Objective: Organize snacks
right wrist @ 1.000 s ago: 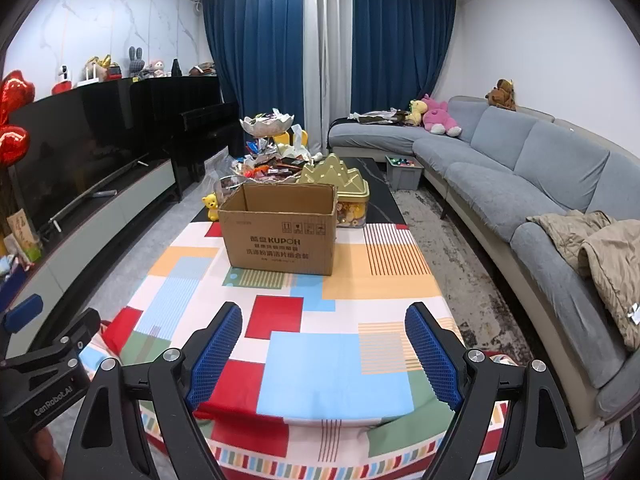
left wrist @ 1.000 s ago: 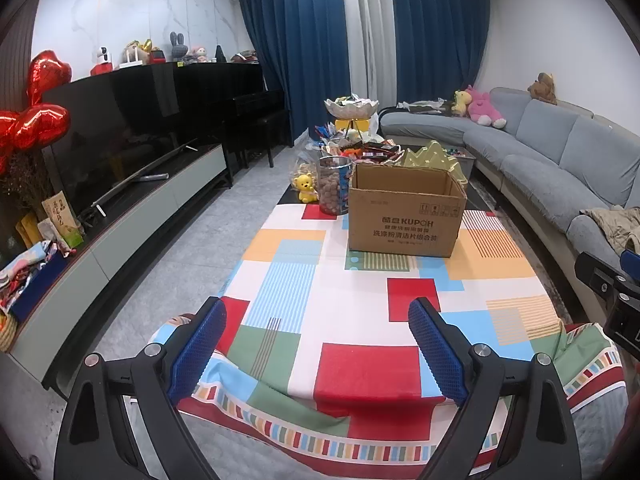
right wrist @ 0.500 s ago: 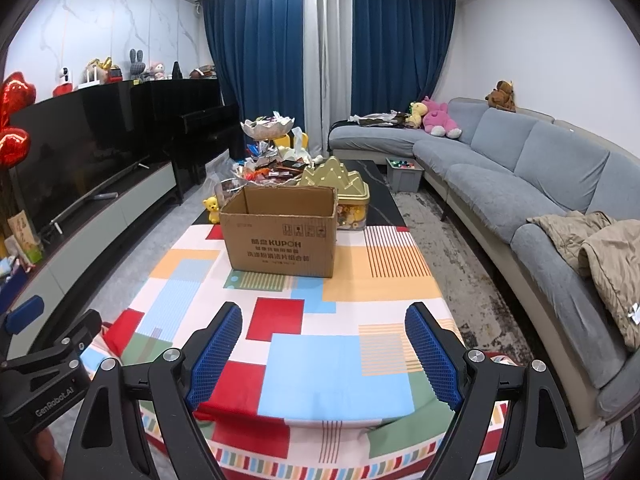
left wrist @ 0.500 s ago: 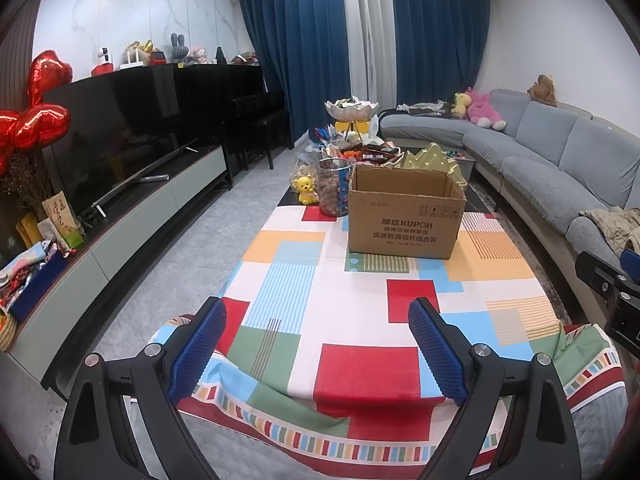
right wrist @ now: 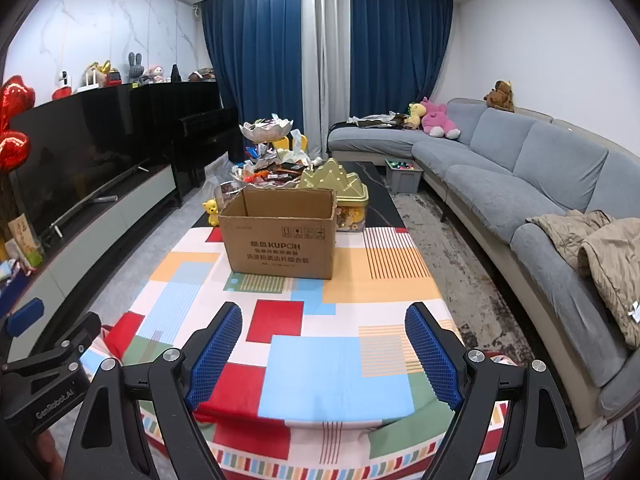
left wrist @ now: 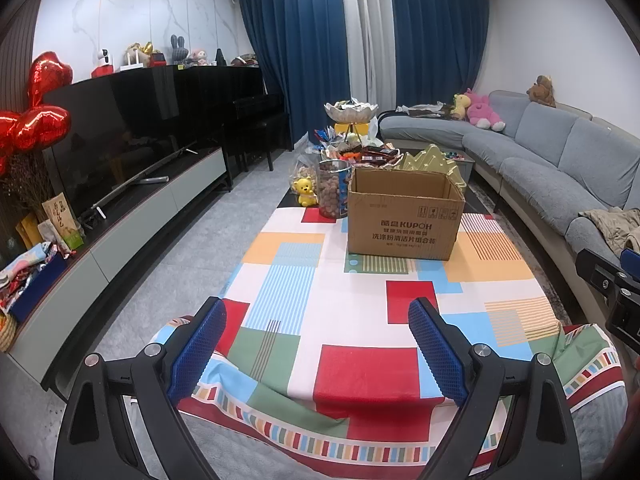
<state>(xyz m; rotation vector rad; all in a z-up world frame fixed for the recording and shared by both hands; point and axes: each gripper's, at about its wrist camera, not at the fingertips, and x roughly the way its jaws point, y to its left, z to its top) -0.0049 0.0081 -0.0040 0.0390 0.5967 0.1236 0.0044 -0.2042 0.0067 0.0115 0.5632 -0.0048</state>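
An open brown cardboard box (left wrist: 404,216) (right wrist: 282,236) stands at the far part of a table with a colourful patchwork cloth (left wrist: 352,304) (right wrist: 320,344). Behind it lie a heap of snack packets (left wrist: 364,154) (right wrist: 272,172), a clear jar of round snacks (left wrist: 332,194), a gold-lidded tin (right wrist: 340,192) and a tiered snack dish (left wrist: 351,112) (right wrist: 266,130). My left gripper (left wrist: 316,348) is open and empty over the table's near edge. My right gripper (right wrist: 324,356) is open and empty there too, to the right of the left one.
A grey sofa (right wrist: 520,184) runs along the right, with a beige jacket (right wrist: 600,248) on it. A TV (left wrist: 120,136) on a low cabinet (left wrist: 100,248) lines the left wall, with red balloons (left wrist: 36,120). A yellow bear toy (left wrist: 304,192) stands left of the jar.
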